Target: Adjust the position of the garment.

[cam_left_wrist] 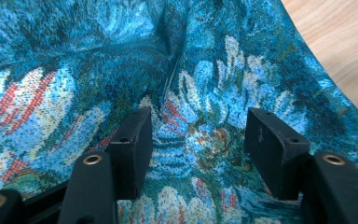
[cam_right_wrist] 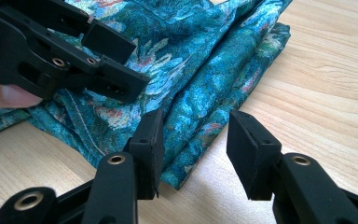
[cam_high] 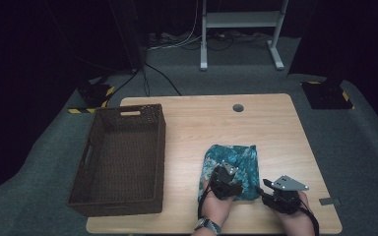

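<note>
Both forearms come in from the near edge of the table point(cam_high: 275, 123). The left gripper point(cam_high: 225, 181) sits on the folded teal floral cloth point(cam_high: 231, 160), jaws parted with fabric spread between and beneath them, not pinched. The right gripper point(cam_high: 275, 194) rests just beside the cloth's near right corner, jaws apart, the folded edge lying between its fingers point(cam_right_wrist: 149, 140) without being pressed. The cloth's long axis runs away from the person; a wicker basket point(cam_high: 91, 162) stands to its left

The cloth point(cam_left_wrist: 205, 93) is a woven, matt fabric in teal florals. The surface point(cam_right_wrist: 317, 70) is smooth pale wood grain. At left, the basket point(cam_high: 120, 162) is rough dark wicker.
</note>
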### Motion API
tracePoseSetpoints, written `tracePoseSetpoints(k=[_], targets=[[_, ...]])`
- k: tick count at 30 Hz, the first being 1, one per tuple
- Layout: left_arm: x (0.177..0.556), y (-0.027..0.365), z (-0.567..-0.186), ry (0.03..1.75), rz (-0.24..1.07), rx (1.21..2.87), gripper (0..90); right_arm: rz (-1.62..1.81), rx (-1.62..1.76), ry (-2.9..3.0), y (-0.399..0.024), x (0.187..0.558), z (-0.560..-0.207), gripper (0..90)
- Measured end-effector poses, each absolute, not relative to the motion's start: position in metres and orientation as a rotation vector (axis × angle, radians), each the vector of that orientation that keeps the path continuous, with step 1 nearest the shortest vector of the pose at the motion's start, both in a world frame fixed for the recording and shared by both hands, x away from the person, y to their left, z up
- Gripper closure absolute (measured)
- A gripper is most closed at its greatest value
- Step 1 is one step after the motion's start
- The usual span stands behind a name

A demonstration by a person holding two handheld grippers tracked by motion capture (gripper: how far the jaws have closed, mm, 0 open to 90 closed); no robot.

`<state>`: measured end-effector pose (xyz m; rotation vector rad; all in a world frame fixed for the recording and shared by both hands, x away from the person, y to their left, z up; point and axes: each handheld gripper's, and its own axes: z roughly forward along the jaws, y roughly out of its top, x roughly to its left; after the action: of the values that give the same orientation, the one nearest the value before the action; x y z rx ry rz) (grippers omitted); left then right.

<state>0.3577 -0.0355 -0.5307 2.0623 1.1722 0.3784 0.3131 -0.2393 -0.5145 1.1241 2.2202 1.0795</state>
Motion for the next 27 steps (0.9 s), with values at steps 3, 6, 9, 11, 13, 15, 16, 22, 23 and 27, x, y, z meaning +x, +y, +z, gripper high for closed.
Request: tracePoseSetpoints(k=[3, 6, 9, 11, 13, 15, 16, 22, 23, 27], targets=[[0.359, -0.034, -0.531, 1.167, 0.386, 2.056, 43.0, 1.082, 1.127, 2.221, -0.240, 0.314, -0.515, 56.5], [0.361, -0.028, -0.533, 1.175, 0.409, 2.043, 44.4, 1.081, 1.133, 2.225, -0.240, 0.314, -0.516, 56.4], [0.364, -0.020, -0.533, 1.194, 0.423, 2.031, 44.6, 1.080, 1.131, 2.226, -0.240, 0.314, -0.516, 56.4], [0.366, -0.014, -0.533, 1.209, 0.425, 2.024, 44.7, 1.077, 1.135, 2.228, -0.240, 0.315, -0.516, 55.8], [0.368, -0.008, -0.533, 1.220, 0.434, 2.017, 44.7, 1.073, 1.139, 2.231, -0.240, 0.315, -0.518, 54.7], [0.369, -0.002, -0.534, 1.232, 0.437, 2.004, 44.6, 1.069, 1.148, 2.236, -0.240, 0.316, -0.519, 52.6], [0.370, 0.001, -0.534, 1.241, 0.437, 1.998, 44.6, 1.065, 1.153, 2.236, -0.240, 0.316, -0.520, 51.8], [0.373, 0.016, -0.534, 1.260, 0.459, 1.993, 44.6, 1.055, 1.171, 2.241, -0.240, 0.317, -0.523, 50.1], [0.373, 0.019, -0.534, 1.259, 0.464, 1.996, 44.6, 1.054, 1.175, 2.242, -0.240, 0.318, -0.524, 50.0], [0.373, 0.029, -0.534, 1.265, 0.480, 2.001, 44.5, 1.048, 1.196, 2.244, -0.242, 0.319, -0.526, 48.4]])
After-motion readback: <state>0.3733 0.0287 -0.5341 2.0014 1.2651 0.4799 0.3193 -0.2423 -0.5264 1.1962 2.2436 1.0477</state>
